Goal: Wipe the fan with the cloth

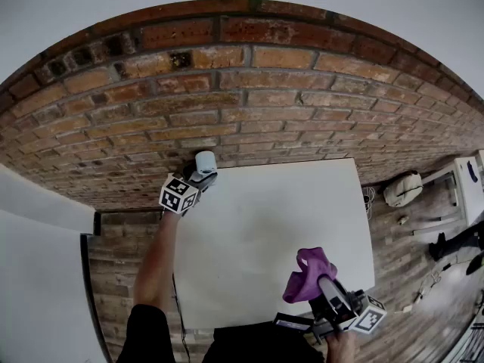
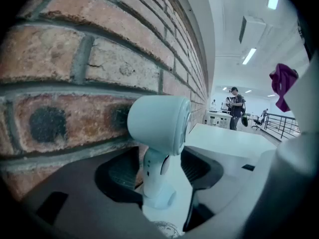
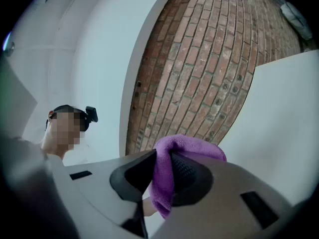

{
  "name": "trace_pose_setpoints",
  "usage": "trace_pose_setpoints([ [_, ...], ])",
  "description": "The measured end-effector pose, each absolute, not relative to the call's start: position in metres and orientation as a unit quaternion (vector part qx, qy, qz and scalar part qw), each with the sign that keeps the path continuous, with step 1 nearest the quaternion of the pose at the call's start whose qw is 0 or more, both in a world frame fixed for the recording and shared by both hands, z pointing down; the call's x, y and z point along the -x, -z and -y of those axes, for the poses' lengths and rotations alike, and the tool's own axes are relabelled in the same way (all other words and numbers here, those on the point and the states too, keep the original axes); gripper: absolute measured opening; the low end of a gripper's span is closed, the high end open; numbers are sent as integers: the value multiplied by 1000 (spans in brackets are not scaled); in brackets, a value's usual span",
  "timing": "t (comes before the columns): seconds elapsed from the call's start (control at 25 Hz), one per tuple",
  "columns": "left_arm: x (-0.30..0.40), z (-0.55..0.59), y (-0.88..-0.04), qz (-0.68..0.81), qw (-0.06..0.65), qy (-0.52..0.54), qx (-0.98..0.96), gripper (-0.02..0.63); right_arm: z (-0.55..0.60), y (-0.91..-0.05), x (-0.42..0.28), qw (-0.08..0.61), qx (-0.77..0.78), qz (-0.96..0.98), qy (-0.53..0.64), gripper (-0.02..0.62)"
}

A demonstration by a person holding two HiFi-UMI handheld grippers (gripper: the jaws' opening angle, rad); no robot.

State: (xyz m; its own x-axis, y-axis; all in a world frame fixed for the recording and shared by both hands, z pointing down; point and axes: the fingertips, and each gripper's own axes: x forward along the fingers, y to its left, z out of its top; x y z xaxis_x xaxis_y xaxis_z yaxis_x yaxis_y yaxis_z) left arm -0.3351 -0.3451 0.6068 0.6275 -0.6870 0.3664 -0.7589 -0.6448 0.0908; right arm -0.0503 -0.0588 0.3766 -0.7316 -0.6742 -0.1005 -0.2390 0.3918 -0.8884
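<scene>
Right claw (image 3: 162, 176) pinches one cloth (image 3: 195, 147); left claw (image 2: 159, 174) straddles one fan (image 2: 158, 121)

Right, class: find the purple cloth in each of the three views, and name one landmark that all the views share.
Head view: purple cloth at lower right, held up over the near table edge.
Left gripper view: purple cloth small, near the upper right edge.
Right gripper view: purple cloth at bottom centre, pinched between the jaws.
Shared landmark: the brick wall.
</scene>
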Motion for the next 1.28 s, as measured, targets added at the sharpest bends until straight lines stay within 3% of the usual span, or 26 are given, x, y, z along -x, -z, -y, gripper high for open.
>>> trace_pose_setpoints([
  [0.04,335,343,-606,397,114,-155,-897,242,57,-376,54,229,283,-804,470,63],
  [0.28,308,292,-590,351,115,-144,-918,175,51,-375,65,225,271,-815,461,63],
  [0.64,200,103,-589,338,117,-63,-932,167,47,-365,65,239,198,-831,461,63],
  [0.84,167,52,-597,338,101,-37,-935,166,33,-362,35,236,172,-839,459,63],
  [1.12,151,19,-611,323,95,-102,-936,175,8,-395,1,194,167,-845,470,63],
  [1.28,166,6,-622,351,113,-172,-914,234,-2,-409,-5,174,159,-851,469,63],
])
